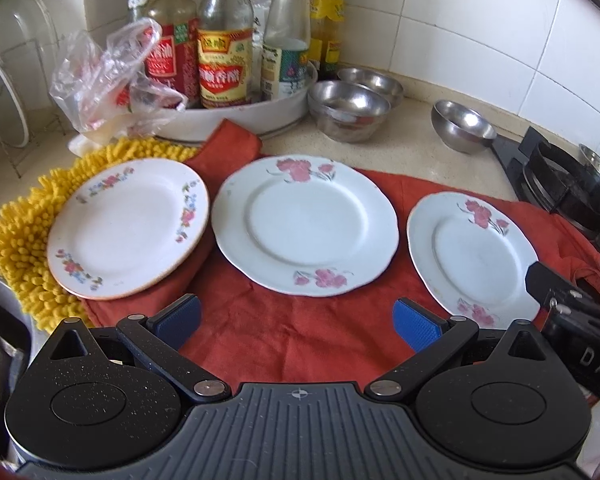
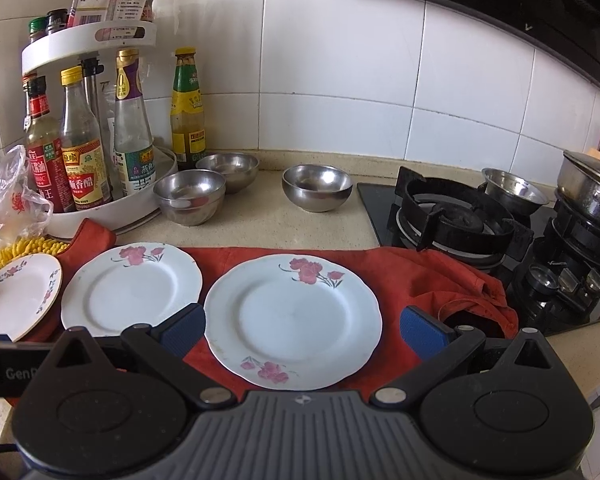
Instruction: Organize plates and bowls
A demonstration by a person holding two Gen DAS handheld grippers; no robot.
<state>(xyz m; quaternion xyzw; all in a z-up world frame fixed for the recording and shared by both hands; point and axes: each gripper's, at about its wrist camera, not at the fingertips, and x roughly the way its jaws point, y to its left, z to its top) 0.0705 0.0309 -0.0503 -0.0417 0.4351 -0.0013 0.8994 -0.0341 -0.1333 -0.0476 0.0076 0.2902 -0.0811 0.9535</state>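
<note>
Three white floral plates lie side by side on a red cloth (image 1: 300, 344): a gold-rimmed one (image 1: 128, 228) at the left, half on a yellow mat, a scalloped one (image 1: 306, 224) in the middle, and a third (image 1: 472, 256) at the right. Steel bowls stand behind them: a stacked pair (image 1: 350, 110), one (image 1: 374, 84) behind it, one (image 1: 460, 126) alone. My left gripper (image 1: 298, 320) is open, low before the middle plate. My right gripper (image 2: 303, 331) is open above the near edge of the right plate (image 2: 292, 320). Neither holds anything.
A white turntable (image 2: 112, 210) with sauce bottles and a crumpled plastic bag (image 1: 100, 84) fill the back left corner. A gas stove (image 2: 456, 216) at the right carries a steel bowl (image 2: 514, 190) and a lidded pot (image 2: 592, 188). A wire dish rack (image 1: 4, 92) stands at far left.
</note>
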